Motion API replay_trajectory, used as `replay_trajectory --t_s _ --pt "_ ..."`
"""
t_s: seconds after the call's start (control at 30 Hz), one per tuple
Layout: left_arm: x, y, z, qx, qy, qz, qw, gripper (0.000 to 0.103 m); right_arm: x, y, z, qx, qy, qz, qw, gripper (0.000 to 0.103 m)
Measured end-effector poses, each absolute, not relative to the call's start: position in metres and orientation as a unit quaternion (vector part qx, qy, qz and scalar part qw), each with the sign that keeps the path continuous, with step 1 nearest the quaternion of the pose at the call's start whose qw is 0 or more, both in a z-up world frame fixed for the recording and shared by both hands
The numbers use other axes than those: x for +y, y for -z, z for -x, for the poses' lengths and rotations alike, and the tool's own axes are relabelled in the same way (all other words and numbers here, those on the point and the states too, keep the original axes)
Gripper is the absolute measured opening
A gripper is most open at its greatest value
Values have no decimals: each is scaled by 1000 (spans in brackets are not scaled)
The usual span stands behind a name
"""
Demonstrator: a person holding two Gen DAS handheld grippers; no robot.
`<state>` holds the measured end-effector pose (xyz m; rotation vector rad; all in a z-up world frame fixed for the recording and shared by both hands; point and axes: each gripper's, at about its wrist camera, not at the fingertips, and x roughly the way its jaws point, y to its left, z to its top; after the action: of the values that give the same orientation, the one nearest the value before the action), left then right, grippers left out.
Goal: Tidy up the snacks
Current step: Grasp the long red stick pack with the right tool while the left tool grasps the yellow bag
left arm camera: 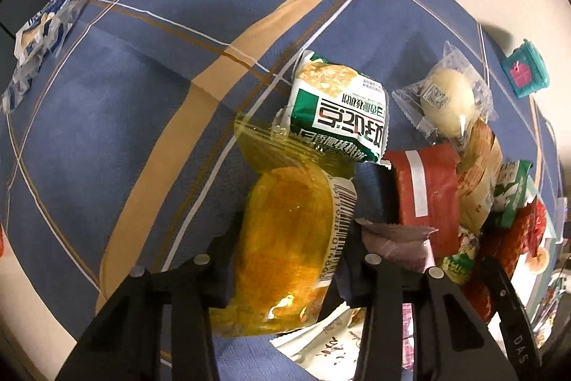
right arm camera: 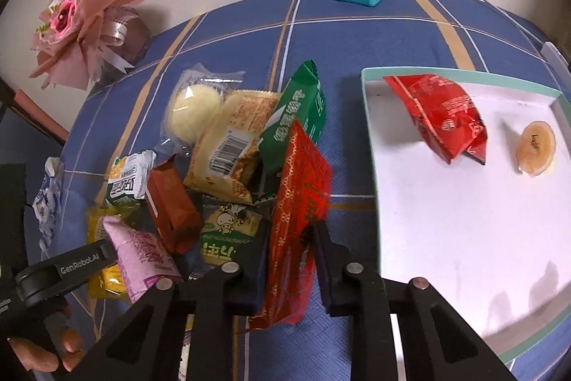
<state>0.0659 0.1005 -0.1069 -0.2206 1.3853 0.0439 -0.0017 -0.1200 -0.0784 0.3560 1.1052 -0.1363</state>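
While both grippers point steeply down at the blue checked tablecloth [left arm camera: 117, 116], the left gripper [left arm camera: 289, 249] is clamped on a glossy yellow see-through packet [left arm camera: 285, 238], an oblong pouch whose long axis runs away from the camera, crimped end farthest. The right gripper [right arm camera: 285, 259] pinches a crinkly red foil packet [right arm camera: 298, 202] with gold pattern, standing on edge, long axis also running away. Both sit at the snack heap beside the white tray [right arm camera: 464, 238], which seemingly holds another red pouch [right arm camera: 442, 116].
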Motion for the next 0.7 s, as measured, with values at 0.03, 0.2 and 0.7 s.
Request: replay_trajectory --t_s 0.03,0.2,0.7 --pt "102 107 -65 637 -18 108 763 44 -122 77 3 521 65 -170 834 21" --pt "107 103 -64 629 -16 123 767 43 -128 69 7 513 64 -179 837 11" --pt "135 29 -40 561 -34 150 813 42 -127 19 19 461 32 -178 869 11"
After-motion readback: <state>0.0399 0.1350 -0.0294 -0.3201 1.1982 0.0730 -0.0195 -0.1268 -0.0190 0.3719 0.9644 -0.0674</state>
